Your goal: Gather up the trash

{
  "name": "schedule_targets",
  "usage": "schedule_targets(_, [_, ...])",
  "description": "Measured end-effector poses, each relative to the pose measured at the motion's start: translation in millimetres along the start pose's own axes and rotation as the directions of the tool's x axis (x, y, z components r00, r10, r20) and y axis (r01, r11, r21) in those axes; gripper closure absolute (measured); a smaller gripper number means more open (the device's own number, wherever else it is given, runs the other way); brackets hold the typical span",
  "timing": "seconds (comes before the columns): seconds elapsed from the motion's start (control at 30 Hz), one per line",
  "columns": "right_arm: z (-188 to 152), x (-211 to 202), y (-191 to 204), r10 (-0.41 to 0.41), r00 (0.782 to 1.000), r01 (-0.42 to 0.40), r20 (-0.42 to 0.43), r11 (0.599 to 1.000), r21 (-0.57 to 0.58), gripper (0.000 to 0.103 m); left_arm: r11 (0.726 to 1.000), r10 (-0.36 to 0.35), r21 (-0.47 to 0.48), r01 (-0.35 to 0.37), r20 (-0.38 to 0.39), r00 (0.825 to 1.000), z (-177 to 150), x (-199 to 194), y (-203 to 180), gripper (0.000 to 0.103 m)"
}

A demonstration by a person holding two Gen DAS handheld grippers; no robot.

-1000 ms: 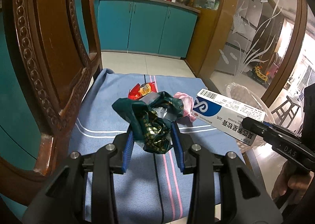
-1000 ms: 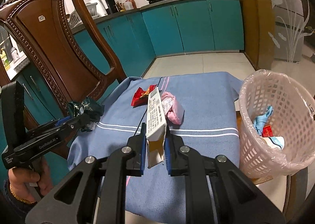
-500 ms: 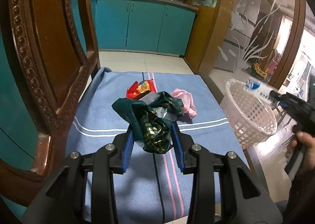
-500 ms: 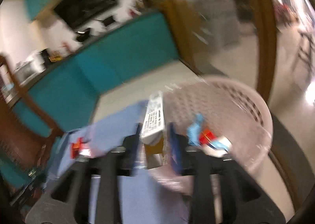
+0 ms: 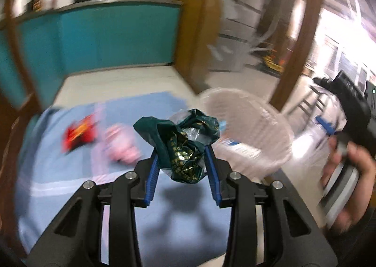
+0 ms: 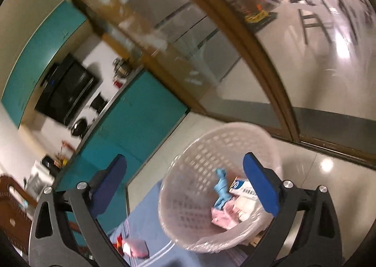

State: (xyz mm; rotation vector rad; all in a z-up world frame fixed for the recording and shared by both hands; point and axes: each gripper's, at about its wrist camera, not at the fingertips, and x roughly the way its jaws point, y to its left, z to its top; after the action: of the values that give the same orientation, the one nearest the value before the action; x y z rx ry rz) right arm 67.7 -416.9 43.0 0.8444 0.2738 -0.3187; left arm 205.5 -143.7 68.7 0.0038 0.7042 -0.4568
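Gripping a crumpled green wrapper (image 5: 185, 142) above the blue cloth (image 5: 70, 196), my left gripper (image 5: 182, 168) nears the basket (image 6: 188, 187); my right gripper (image 6: 185, 182) gapes over the box (image 6: 244, 188) inside.

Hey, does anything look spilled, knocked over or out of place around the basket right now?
Nothing stands out. The white basket is upright with the boxed tube inside, and two scraps, a red wrapper and a pink wrapper, lie on the blue cloth, uncollected.
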Motion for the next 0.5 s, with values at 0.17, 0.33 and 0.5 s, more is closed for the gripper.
schedule_targets(0.17, [9.9,-7.0,-9.5,-0.004,0.999,0.002,0.051,0.999,0.045,0.006,0.994,-0.033,0.106,0.035,-0.024,0.999,54.3,72.2,-81.6,0.033])
schedule_targets(0.33, [-3.2,10.1,12.0,0.026,0.998,-0.031,-0.055,0.996,-0.081,0.006,0.999,0.028,0.030,-0.025,-0.089,0.996,36.1,87.4,-55.9,0.017])
schedule_targets(0.5, [-50.4,29.0,65.5,0.043,0.975,-0.116,-0.220,0.936,-0.331,0.006,0.983,0.185,0.014,-0.184,-0.064,0.981,-3.0,33.1,21.0,0.013])
